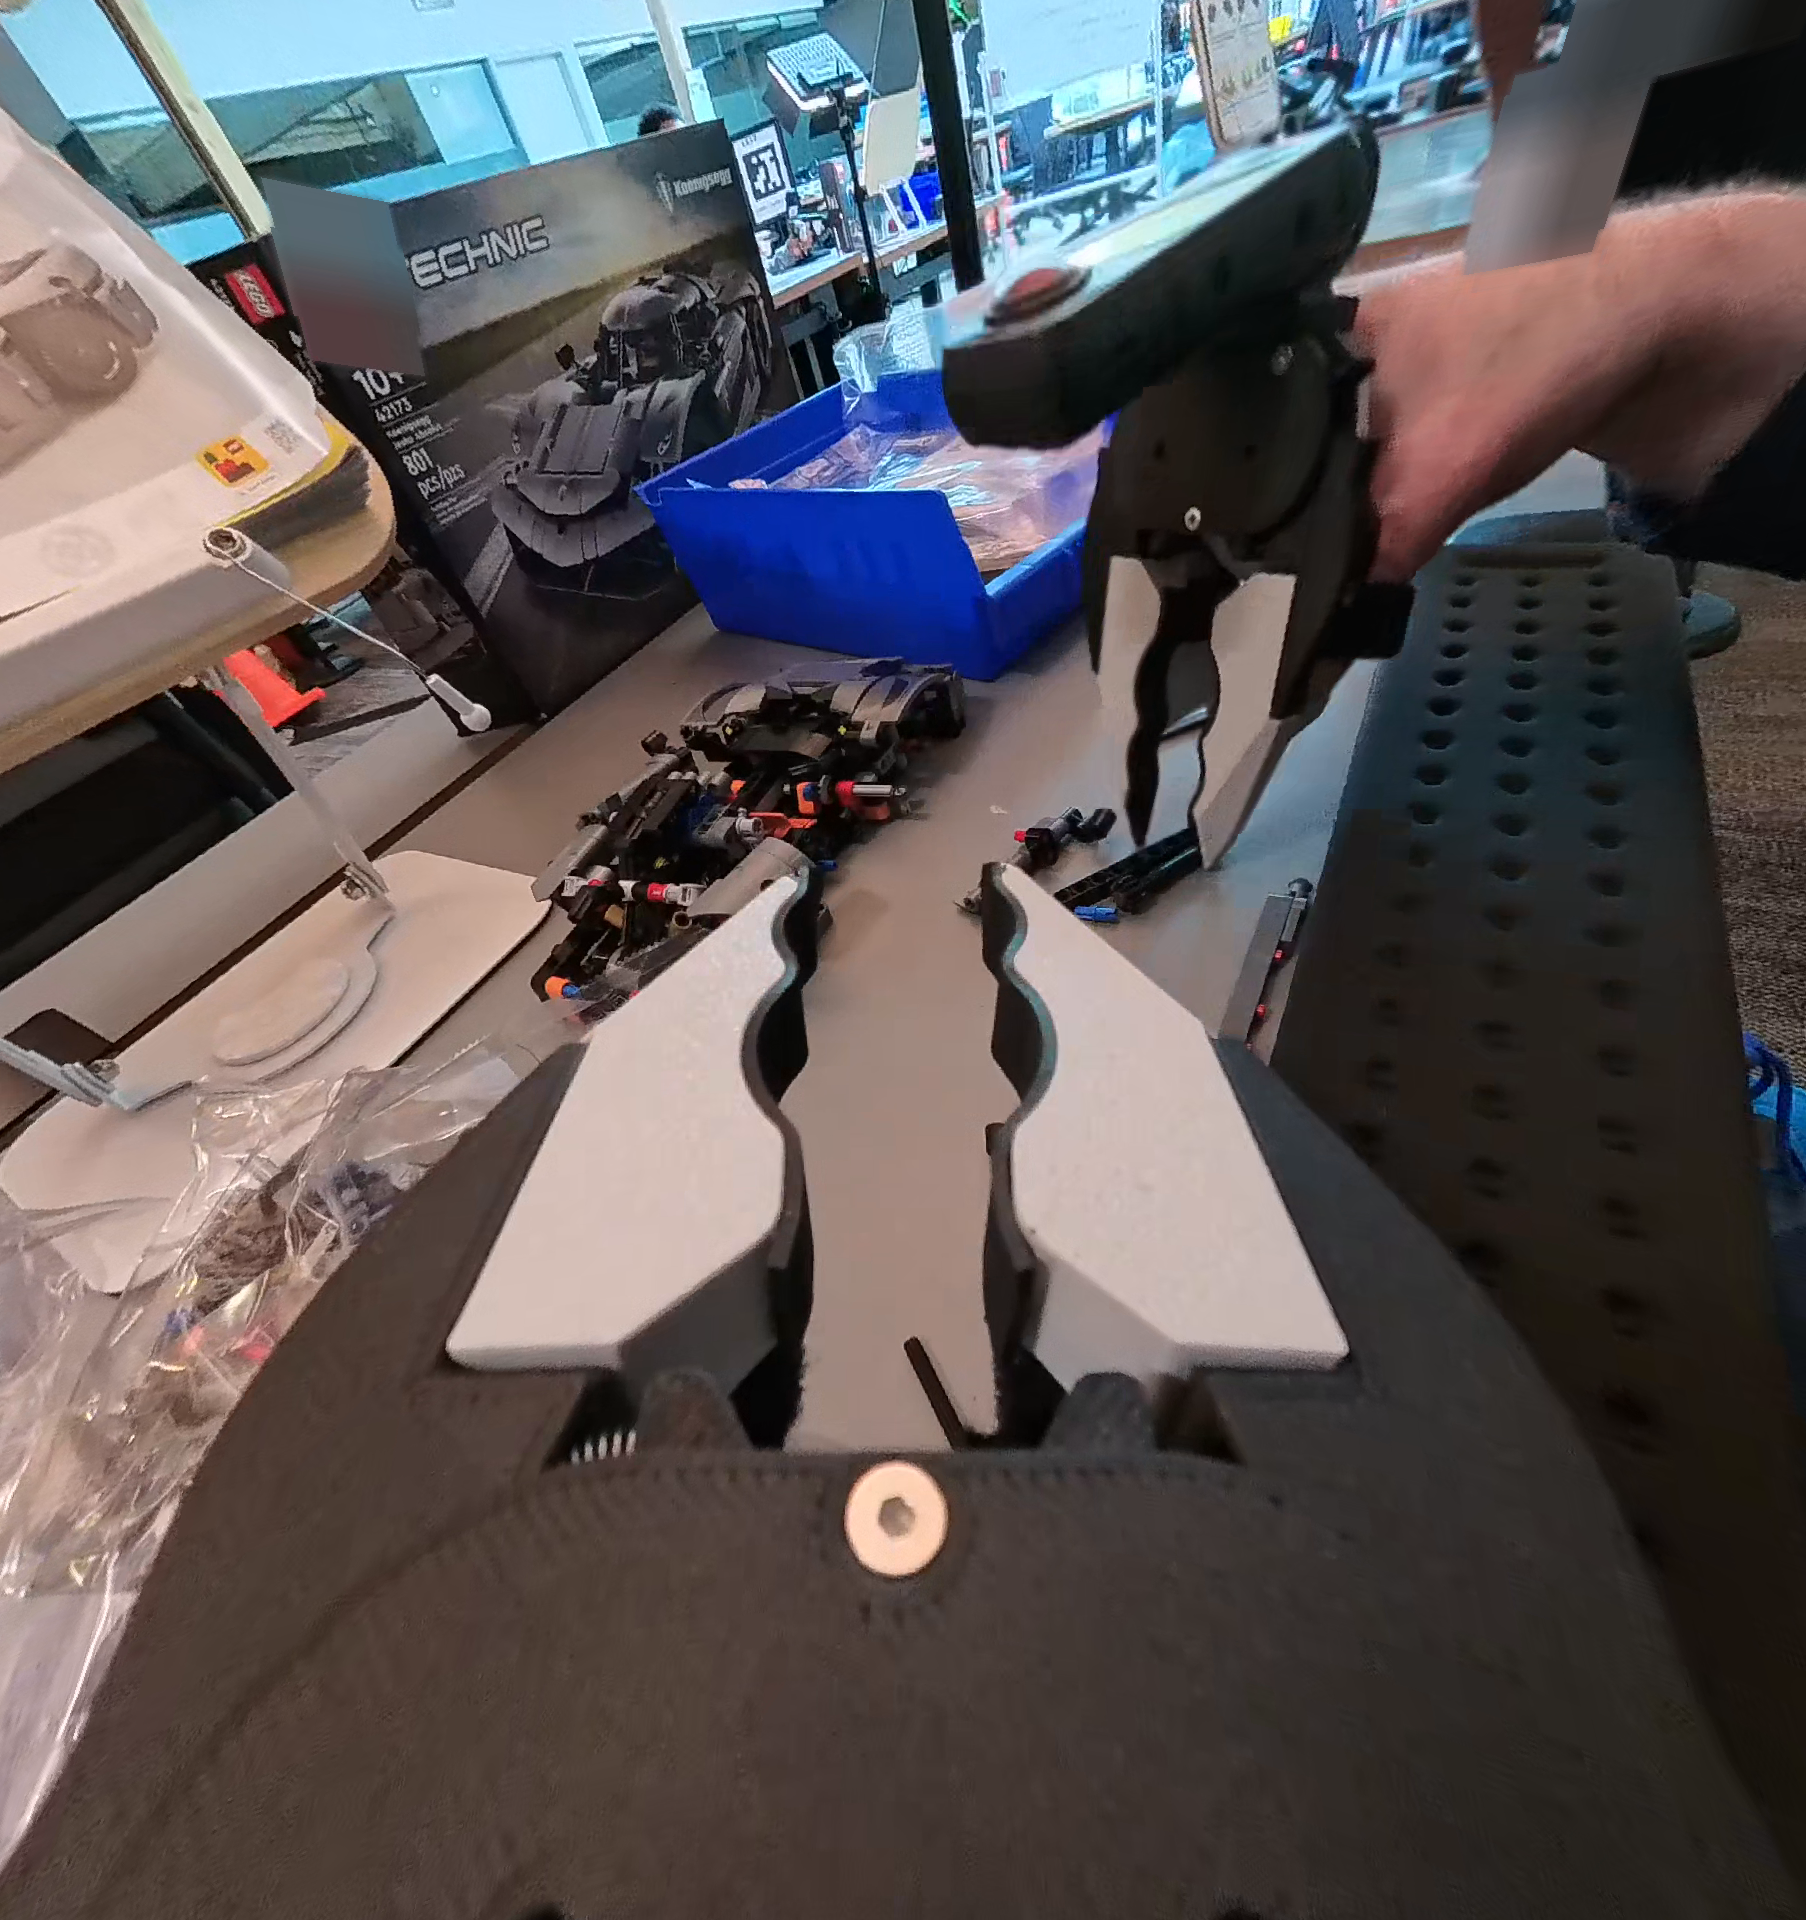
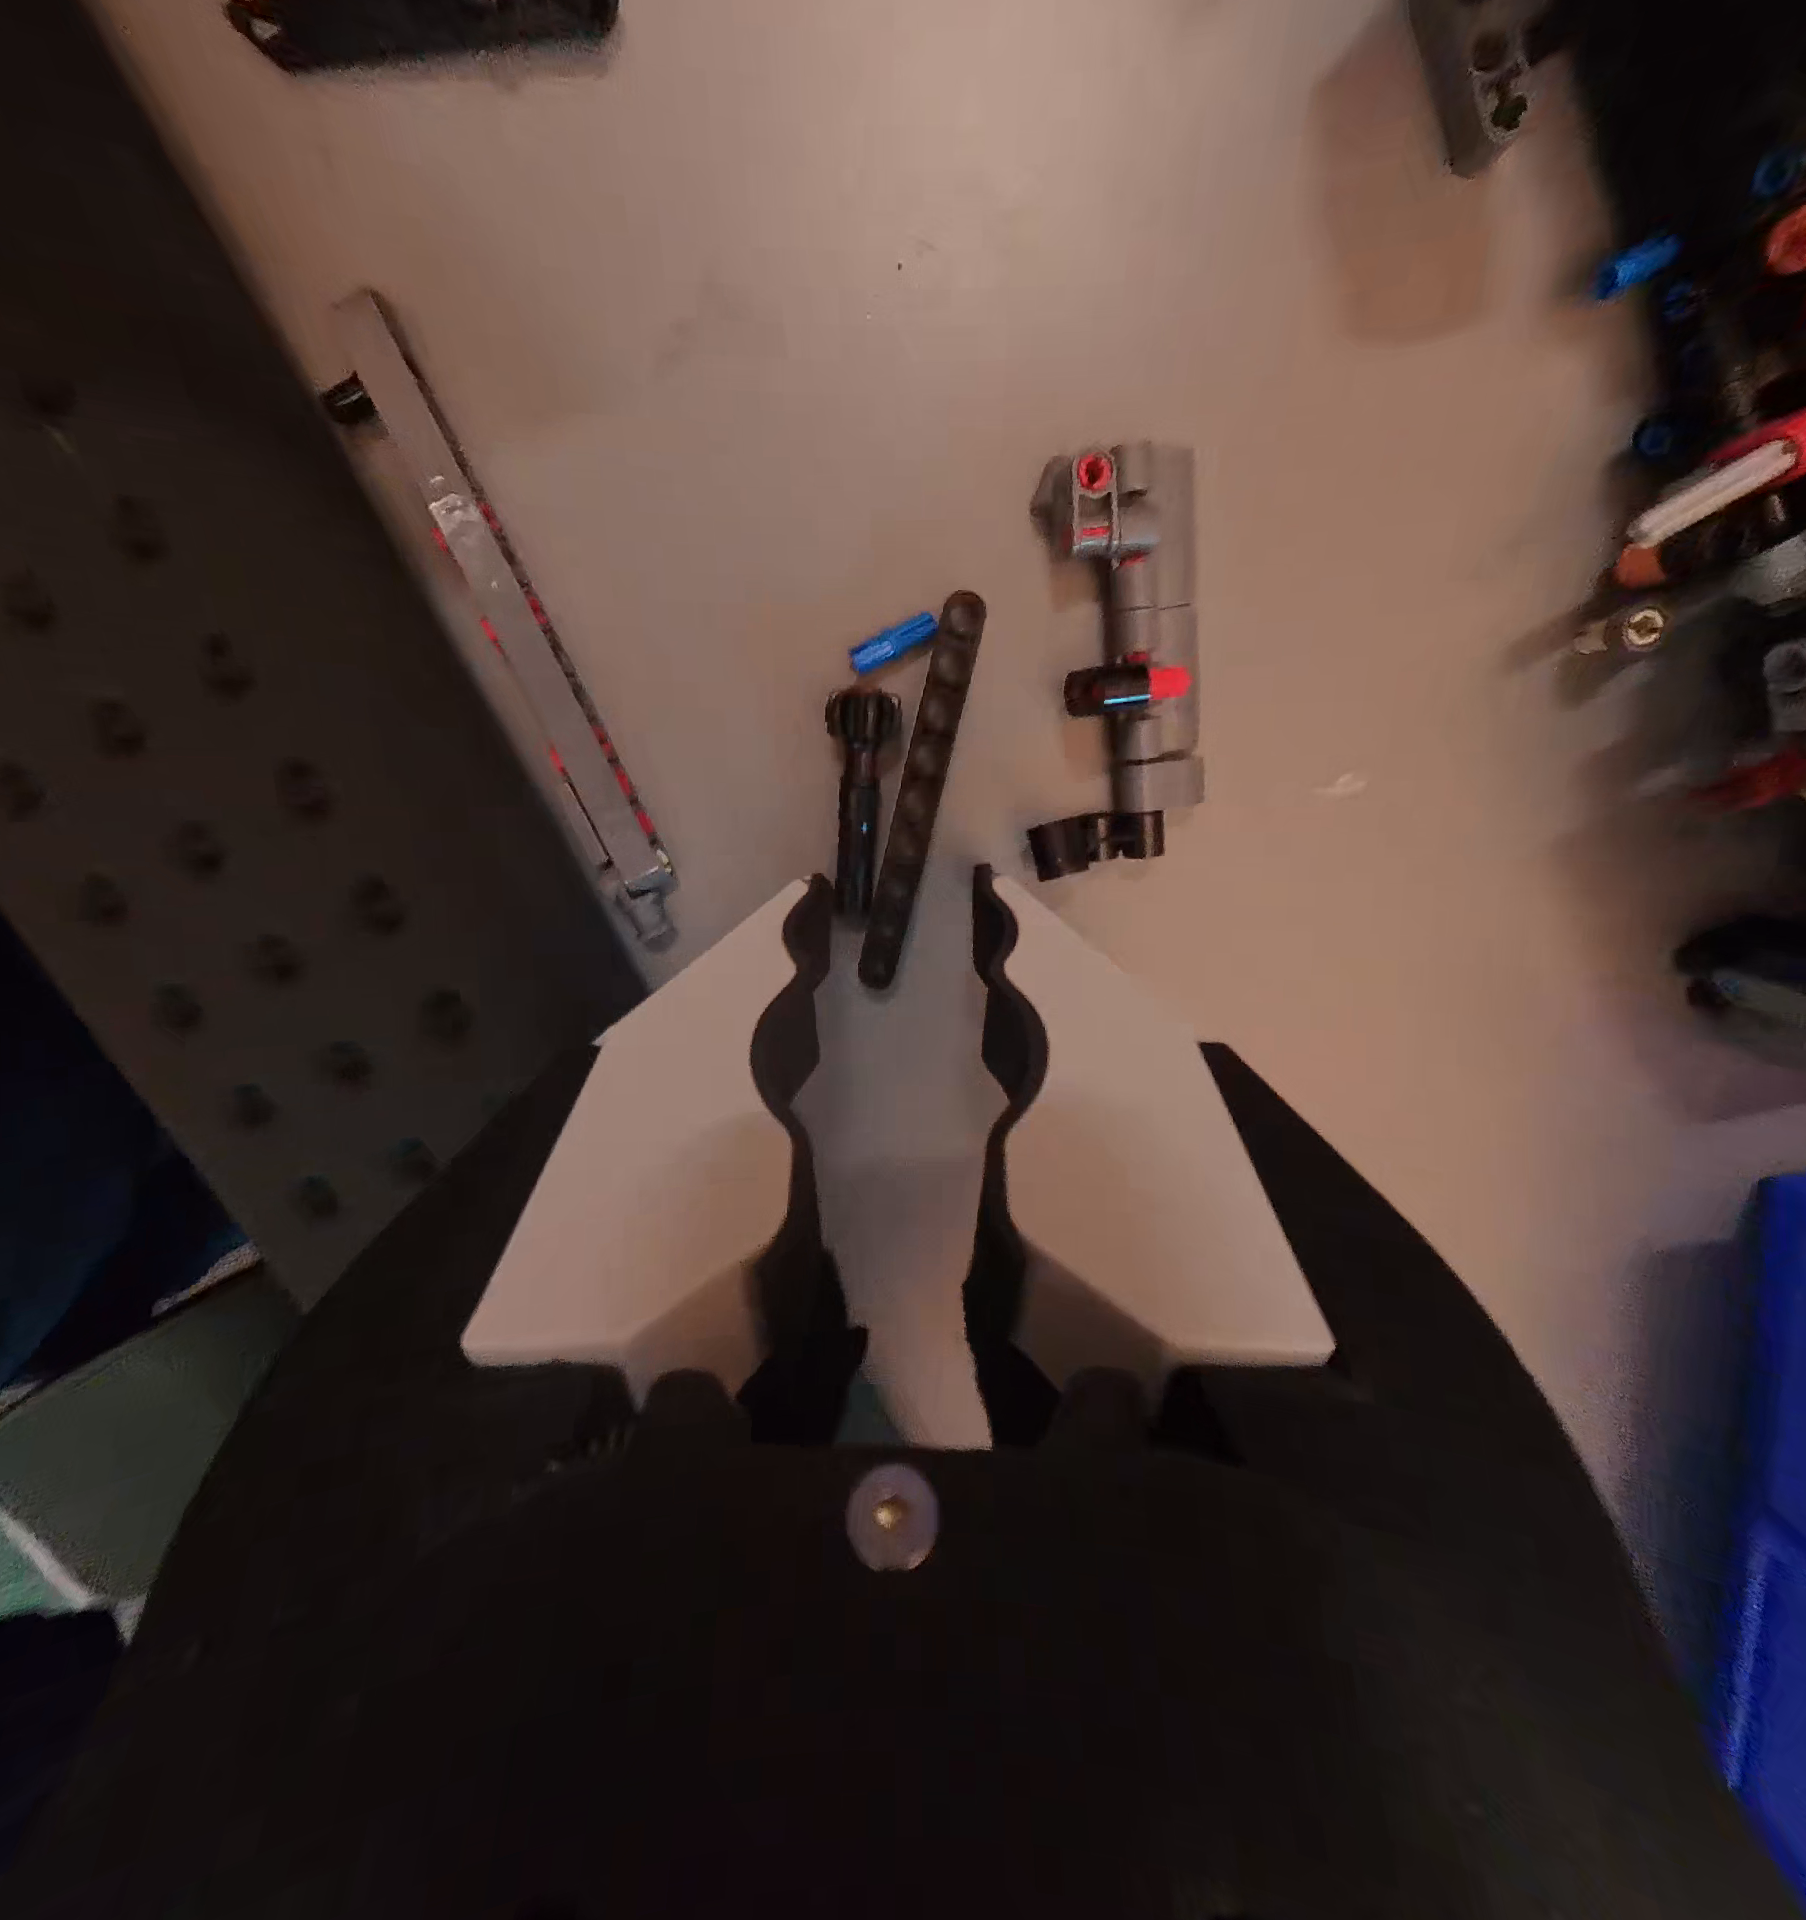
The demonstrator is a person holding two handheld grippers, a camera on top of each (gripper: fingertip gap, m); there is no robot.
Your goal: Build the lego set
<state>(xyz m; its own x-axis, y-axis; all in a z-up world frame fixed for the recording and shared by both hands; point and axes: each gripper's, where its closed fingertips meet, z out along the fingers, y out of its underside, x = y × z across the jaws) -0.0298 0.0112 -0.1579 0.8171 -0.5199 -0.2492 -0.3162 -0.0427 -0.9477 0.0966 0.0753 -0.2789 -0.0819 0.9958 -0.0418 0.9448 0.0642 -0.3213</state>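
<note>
Target part: long thin black plastic beam with a row of holes (image 2: pixel 920 790), flat on the pale grey tabletop (image 2: pixel 774 260), near end lying between the right gripper's tips
Neighbours: short black axle with a toothed gear head (image 2: pixel 857 790) just beside the beam at 9 o'clock; small blue plastic pin (image 2: pixel 891 641) near the beam's far end at 10 o'clock; grey-and-red pinned sub-assembly (image 2: pixel 1122 644) at 2 o'clock, apart from it
Right gripper (image 2: pixel 897 883): jaws apart, nothing held, pointing down over the beam; the left wrist view shows its tips close to the table
Left gripper (image 1: pixel 897 894): jaws apart, empty, held back
Main build: dark, partly built car chassis with orange and red pins (image 1: pixel 743 810), at 10 o'clock from the left gripper tips
Risk: axle lies so near the left jaw that closing may pinch both parts, or skid the flat beam away
Risk 2: right view is blurred at the edges, so contact is hard to judge
Writing: dark product box (image 1: pixel 566 395) and white instruction booklet (image 1: pixel 99 364) on a stand carry print; not transcribed
Also: blue plastic bin (image 1: pixel 857 561) behind the chassis
</note>
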